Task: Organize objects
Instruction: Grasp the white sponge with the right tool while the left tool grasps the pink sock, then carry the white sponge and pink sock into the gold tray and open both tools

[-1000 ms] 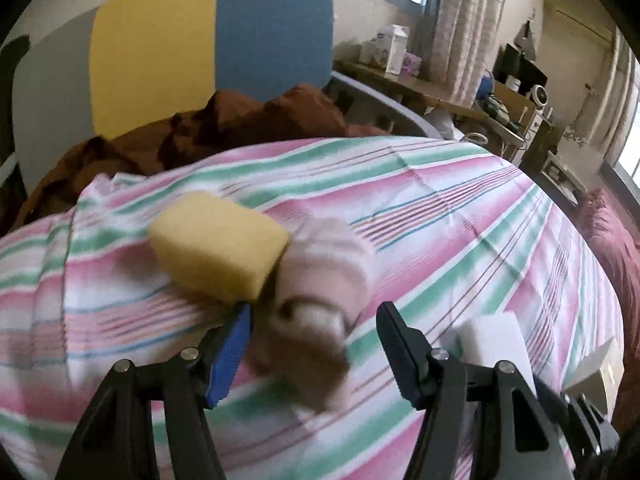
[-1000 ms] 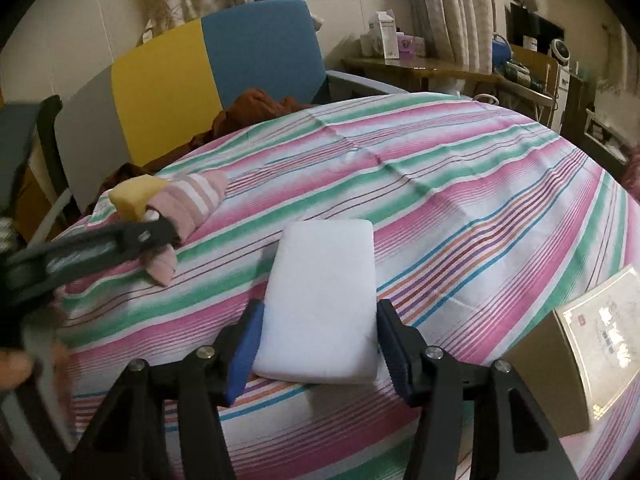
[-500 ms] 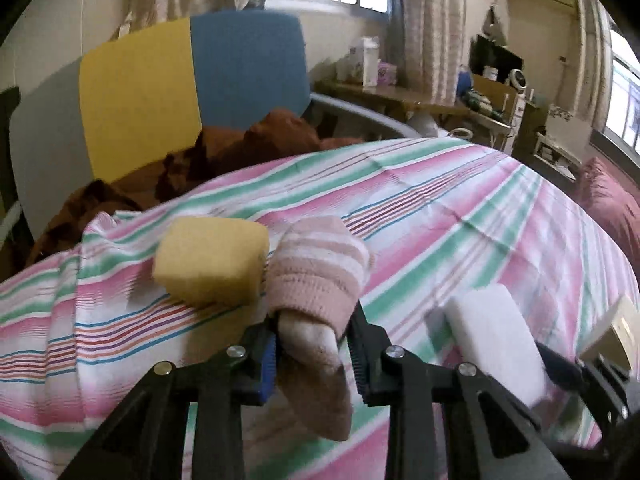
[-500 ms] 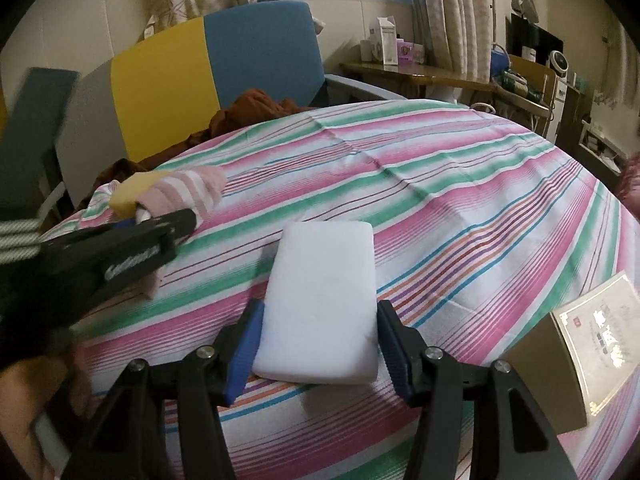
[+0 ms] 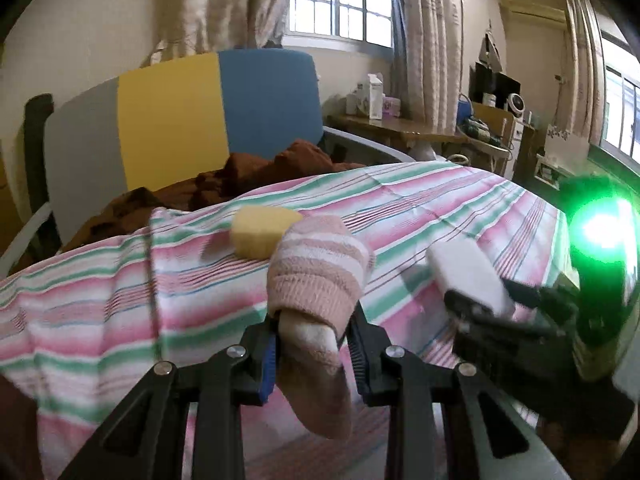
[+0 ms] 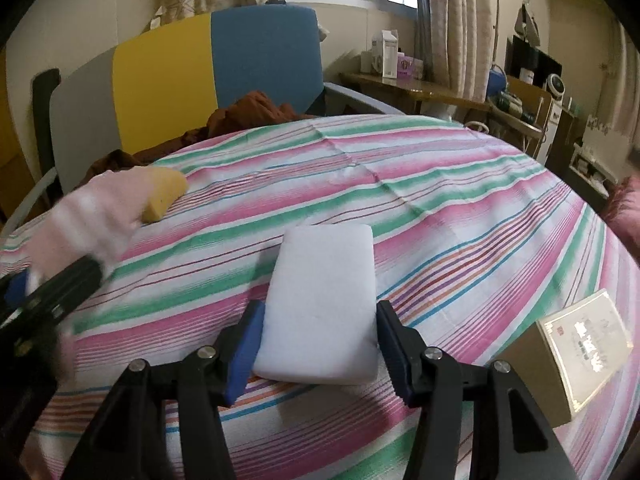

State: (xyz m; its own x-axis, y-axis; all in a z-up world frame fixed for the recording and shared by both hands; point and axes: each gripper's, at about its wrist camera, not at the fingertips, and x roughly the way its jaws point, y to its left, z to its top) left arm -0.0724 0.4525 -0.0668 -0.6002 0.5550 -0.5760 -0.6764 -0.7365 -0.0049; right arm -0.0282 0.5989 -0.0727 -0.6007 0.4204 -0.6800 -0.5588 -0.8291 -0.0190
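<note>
Holding the sock (image 5: 320, 280) clamped tight, the left gripper (image 5: 314, 354) has it running along the fingers toward 12 o'clock. Right gripper (image 6: 318, 354) hugs the white sponge (image 6: 324, 304), same axis, flat on the cloth (image 6: 440, 200); box (image 6: 568, 360) sits nearest it, at 3 o'clock.

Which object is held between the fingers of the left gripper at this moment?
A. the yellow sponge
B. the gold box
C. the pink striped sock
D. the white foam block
C: in the left wrist view, the left gripper is shut on the pink striped sock, while the yellow sponge lies on the cloth behind it.
</note>
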